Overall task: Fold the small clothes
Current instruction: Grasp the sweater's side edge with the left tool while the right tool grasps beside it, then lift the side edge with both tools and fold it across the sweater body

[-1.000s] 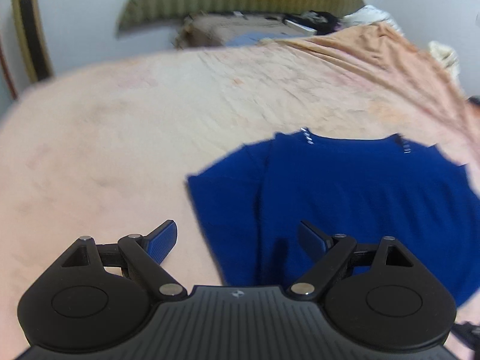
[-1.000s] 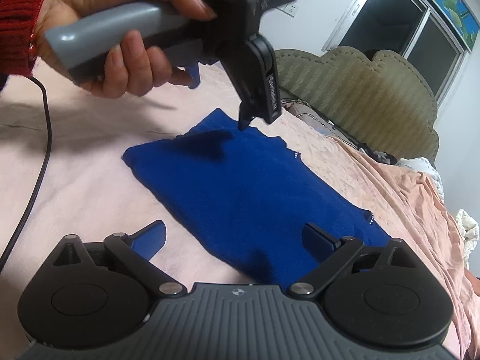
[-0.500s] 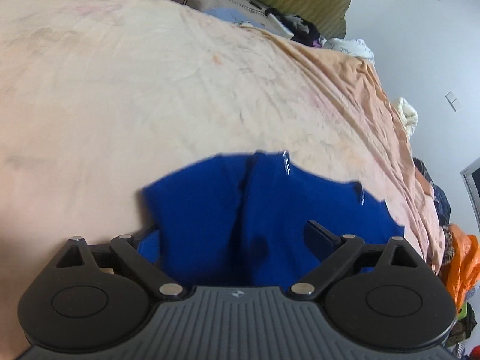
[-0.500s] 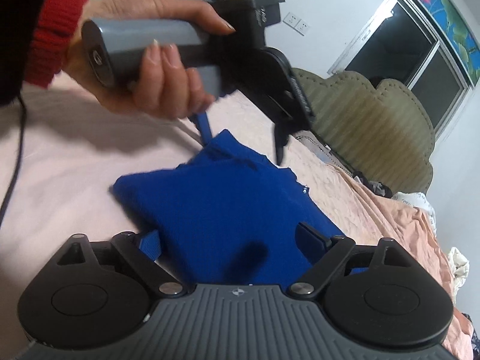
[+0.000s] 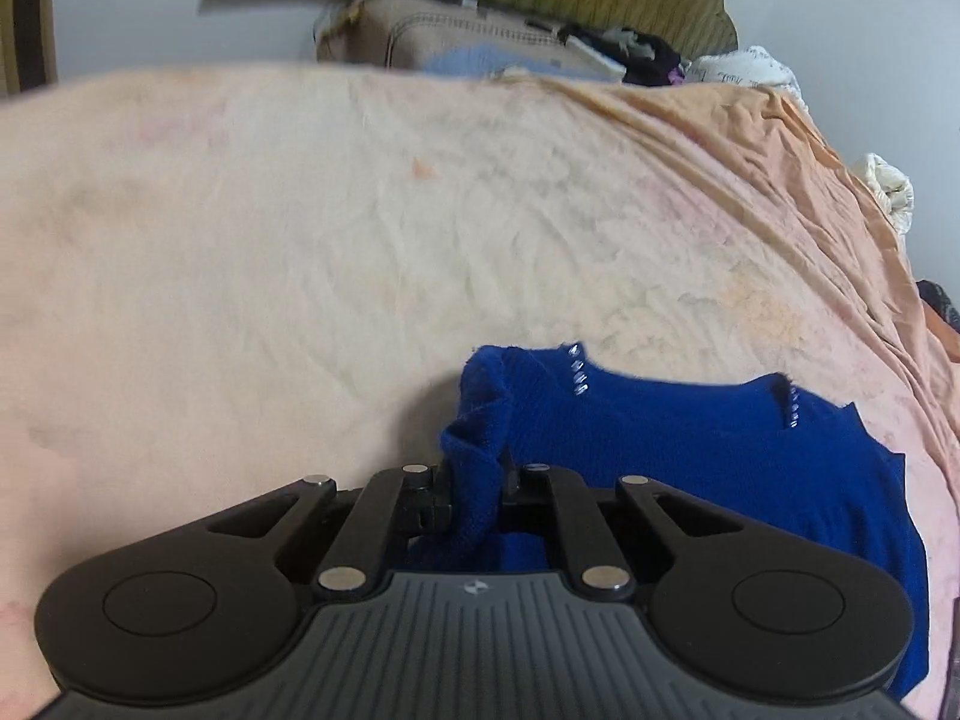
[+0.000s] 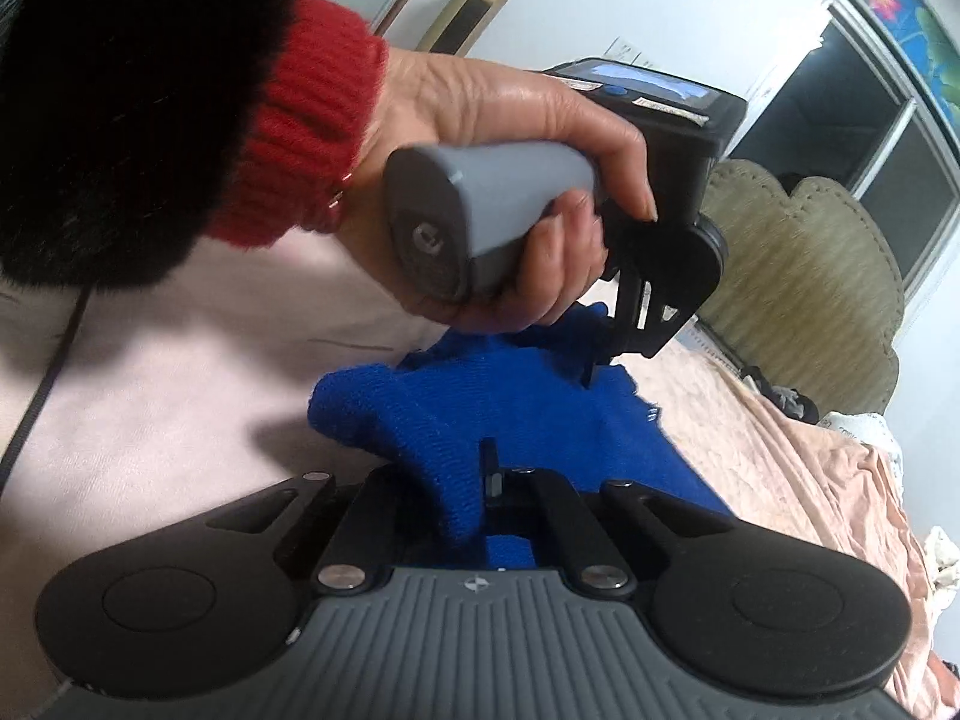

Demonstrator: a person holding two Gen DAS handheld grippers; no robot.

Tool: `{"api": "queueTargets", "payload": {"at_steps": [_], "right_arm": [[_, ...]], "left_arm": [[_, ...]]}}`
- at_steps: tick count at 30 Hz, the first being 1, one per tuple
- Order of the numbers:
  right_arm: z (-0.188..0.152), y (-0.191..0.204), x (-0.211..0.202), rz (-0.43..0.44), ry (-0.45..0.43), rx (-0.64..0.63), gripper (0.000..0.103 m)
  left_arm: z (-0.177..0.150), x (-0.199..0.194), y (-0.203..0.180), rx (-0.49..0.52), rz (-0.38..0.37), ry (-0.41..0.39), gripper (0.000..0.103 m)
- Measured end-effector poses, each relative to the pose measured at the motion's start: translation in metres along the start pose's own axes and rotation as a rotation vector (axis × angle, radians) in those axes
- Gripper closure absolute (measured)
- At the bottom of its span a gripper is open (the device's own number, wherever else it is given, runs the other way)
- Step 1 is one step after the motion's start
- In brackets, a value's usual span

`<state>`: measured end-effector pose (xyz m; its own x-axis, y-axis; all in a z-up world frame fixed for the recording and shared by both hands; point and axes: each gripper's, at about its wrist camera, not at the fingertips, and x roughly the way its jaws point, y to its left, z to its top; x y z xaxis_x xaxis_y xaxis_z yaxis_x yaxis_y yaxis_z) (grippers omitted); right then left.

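Observation:
A blue knitted garment (image 5: pixel 690 450) with small silver beads at its neckline lies on the peach bed sheet (image 5: pixel 300 228). My left gripper (image 5: pixel 477 471) has its jaws closing tight on a bunched fold at the garment's left edge, and the pads press the fabric. In the right wrist view my right gripper (image 6: pixel 465 483) is likewise closing on a raised fold of the blue garment (image 6: pixel 480 396), pinching it. Just beyond, a hand (image 6: pixel 510 120) with a red cuff holds the left gripper (image 6: pixel 591 369), its tips down in the cloth.
A green padded headboard (image 6: pixel 810 252) and a pile of bedding and clothes (image 5: pixel 480 42) lie at the bed's far end. A black cable (image 6: pixel 36 408) trails over the sheet at the left. A dark window (image 6: pixel 870 120) is behind.
Both grippers were open above the flat garment. They came down onto its near edge and shut, each bunching up a fold of blue fabric.

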<state>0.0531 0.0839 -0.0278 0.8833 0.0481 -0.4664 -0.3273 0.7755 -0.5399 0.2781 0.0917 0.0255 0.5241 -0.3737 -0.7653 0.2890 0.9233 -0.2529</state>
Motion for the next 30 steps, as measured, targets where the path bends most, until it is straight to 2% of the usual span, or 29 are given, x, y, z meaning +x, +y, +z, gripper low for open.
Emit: {"api": "queueTargets", "payload": {"at_steps": [4, 8, 14, 20, 23, 26, 28, 30], "right_arm": [[-0.006, -0.021, -0.024, -0.039, -0.053, 0.048, 0.100], [-0.021, -0.054, -0.054, -0.099, -0.083, 0.139, 0.100], [-0.067, -0.112, -0.094, -0.206, -0.081, 0.313, 0.100], [-0.127, -0.165, -0.118, -0.289, -0.047, 0.498, 0.100], [-0.162, -0.189, -0.124, -0.290, -0.011, 0.645, 0.100], [-0.197, -0.213, -0.122, -0.234, 0.030, 0.838, 0.100], [-0.214, -0.221, -0.118, -0.196, 0.042, 0.950, 0.100], [-0.226, -0.222, -0.119, -0.182, 0.041, 1.009, 0.100]], "left_arm": [[0.007, -0.027, -0.040, 0.045, 0.087, -0.051, 0.095], [0.016, -0.044, -0.093, 0.086, 0.125, -0.092, 0.095], [0.014, -0.037, -0.191, 0.179, 0.107, -0.112, 0.096], [-0.004, 0.006, -0.287, 0.299, 0.065, -0.066, 0.096], [-0.021, 0.038, -0.323, 0.360, 0.088, -0.041, 0.095], [-0.032, 0.063, -0.345, 0.399, 0.099, -0.024, 0.096], [-0.039, 0.071, -0.357, 0.417, 0.096, -0.019, 0.096], [-0.043, 0.072, -0.367, 0.453, 0.097, -0.046, 0.096]]}}
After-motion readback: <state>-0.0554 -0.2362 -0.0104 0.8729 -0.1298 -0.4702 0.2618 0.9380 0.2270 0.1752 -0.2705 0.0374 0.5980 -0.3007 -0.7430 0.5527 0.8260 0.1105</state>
